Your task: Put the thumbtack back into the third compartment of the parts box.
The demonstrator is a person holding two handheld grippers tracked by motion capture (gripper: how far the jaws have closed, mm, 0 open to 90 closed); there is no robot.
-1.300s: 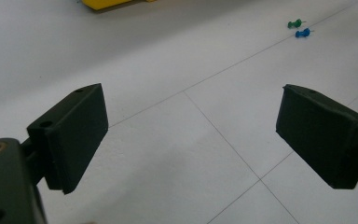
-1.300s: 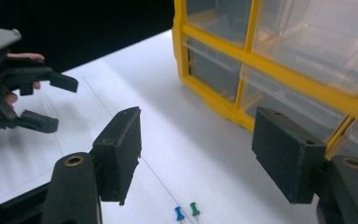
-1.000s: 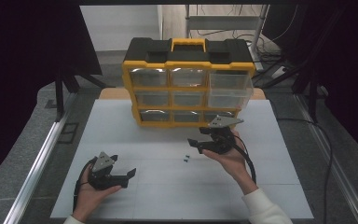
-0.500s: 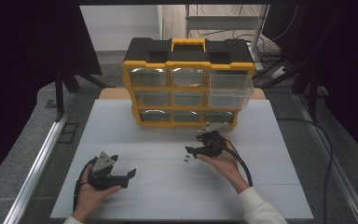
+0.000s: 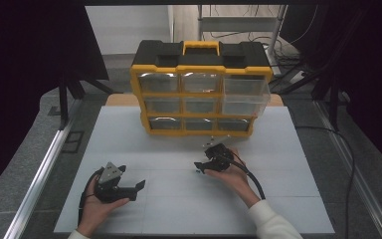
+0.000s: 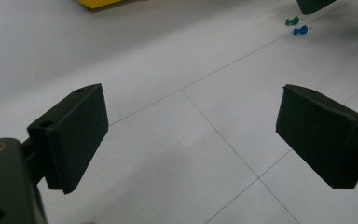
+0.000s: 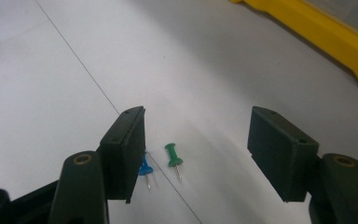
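Right claw [image 7: 196, 154] closing w/ green pushpin [image 7: 173, 158] between jaws.

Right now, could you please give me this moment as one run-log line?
right gripper: open, jaws closing, over green pushpin | blue pushpin: beside left jaw | left gripper: open, empty

Green pushpin [image 7: 173, 159] flat; blue pushpin [image 7: 145, 169] beside.

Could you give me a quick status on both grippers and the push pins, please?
Right gripper low over pins, jaws closing, nothing gripped. Green pin between jaws, blue pin beside one. Left gripper open, idle. Nothing in the way.
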